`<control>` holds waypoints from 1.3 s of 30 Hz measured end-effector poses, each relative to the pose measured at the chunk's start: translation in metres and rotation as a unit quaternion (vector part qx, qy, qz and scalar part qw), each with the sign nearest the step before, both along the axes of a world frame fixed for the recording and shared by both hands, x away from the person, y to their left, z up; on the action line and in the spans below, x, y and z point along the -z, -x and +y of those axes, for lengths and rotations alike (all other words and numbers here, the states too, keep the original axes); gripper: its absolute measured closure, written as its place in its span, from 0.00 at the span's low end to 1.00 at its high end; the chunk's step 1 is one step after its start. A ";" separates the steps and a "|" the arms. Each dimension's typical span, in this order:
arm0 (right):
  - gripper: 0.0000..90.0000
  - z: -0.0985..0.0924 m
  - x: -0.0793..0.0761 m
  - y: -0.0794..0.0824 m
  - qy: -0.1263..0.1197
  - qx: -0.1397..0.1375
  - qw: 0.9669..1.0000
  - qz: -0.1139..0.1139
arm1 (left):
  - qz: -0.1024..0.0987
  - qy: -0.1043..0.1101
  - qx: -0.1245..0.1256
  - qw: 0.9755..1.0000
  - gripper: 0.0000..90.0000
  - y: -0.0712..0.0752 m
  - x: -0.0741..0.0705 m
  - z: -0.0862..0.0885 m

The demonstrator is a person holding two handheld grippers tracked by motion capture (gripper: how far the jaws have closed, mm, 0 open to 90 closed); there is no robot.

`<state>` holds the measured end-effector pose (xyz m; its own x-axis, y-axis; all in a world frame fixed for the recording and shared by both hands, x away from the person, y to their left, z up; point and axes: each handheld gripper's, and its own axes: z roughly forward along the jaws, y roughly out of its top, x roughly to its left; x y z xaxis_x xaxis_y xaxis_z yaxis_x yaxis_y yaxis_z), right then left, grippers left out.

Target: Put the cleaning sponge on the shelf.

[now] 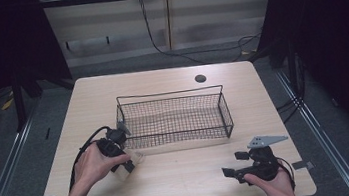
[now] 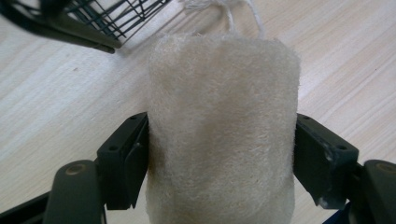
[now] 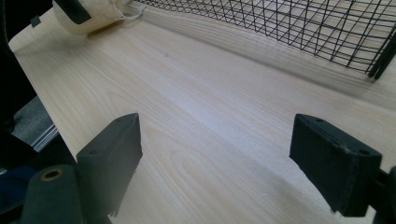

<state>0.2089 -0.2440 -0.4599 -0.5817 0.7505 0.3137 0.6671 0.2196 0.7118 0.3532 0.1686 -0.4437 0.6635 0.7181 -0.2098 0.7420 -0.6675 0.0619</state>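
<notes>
Left gripper (image 2: pixel 219 158): jaws clamped on a pale loofah roll (image 2: pixel 223 126)
Right gripper (image 3: pixel 219 163): jaws spread, empty
Wire basket (image 1: pixel 175 118): just beyond the left gripper

loofah roll (image 2: pixel 223 126): pale cream, coarse matted fibre, fuzzy and matt, squeezed between the jaws of the left gripper (image 2: pixel 223 163)
string (image 2: pixel 233 11): white twisted cotton, beyond the roll's far end
jaw pads: black matt plastic, scuffed edges
table (image 3: pixel 224 121): light wood grain, smooth, faint sheen, beneath the right gripper (image 3: pixel 215 163)
basket (image 3: pixel 299 28): thin black wire mesh, ahead of those jaws
</notes>
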 end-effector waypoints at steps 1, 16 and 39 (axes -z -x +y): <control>0.18 0.000 0.000 0.000 0.000 0.000 1.000 0.000 | -0.001 -0.003 -0.001 1.000 0.29 0.001 -0.001 -0.001; 0.18 0.000 0.000 0.000 0.002 0.001 1.000 0.004 | -0.004 0.003 0.020 1.000 0.30 0.009 -0.030 -0.002; 0.18 0.000 0.001 0.000 0.001 0.001 1.000 0.007 | 0.012 0.025 0.013 1.000 0.30 0.004 -0.054 0.008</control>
